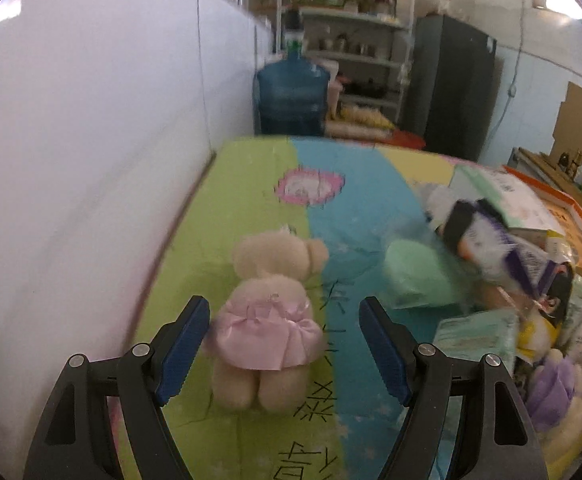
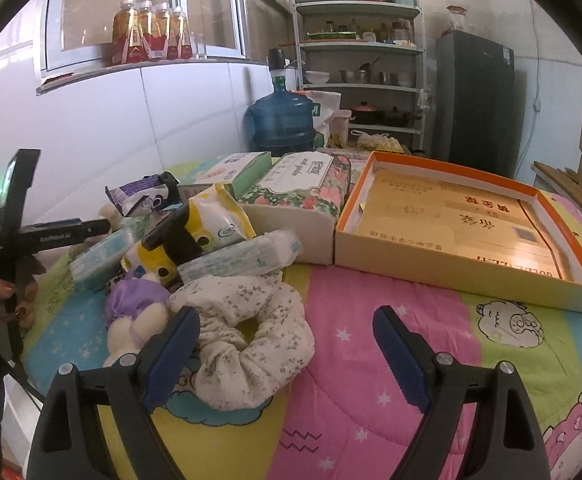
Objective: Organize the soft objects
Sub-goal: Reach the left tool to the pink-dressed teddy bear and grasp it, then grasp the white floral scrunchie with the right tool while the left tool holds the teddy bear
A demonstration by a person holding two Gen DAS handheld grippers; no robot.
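My left gripper [image 1: 283,344] jaws spread wide around pink-dressed bear [image 1: 267,320]; right gripper [image 2: 287,356] jaws wide apart, nothing held; orange-rimmed box [image 2: 463,280] holds only yellow card.

The pile of packets [image 1: 491,240] is motion-blurred in the left wrist view — labels unreadable.

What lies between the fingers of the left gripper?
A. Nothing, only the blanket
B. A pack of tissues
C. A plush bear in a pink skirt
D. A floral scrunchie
C: in the left wrist view the bear in its pink skirt lies on the blanket between the open fingers of the left gripper, which do not clamp it.
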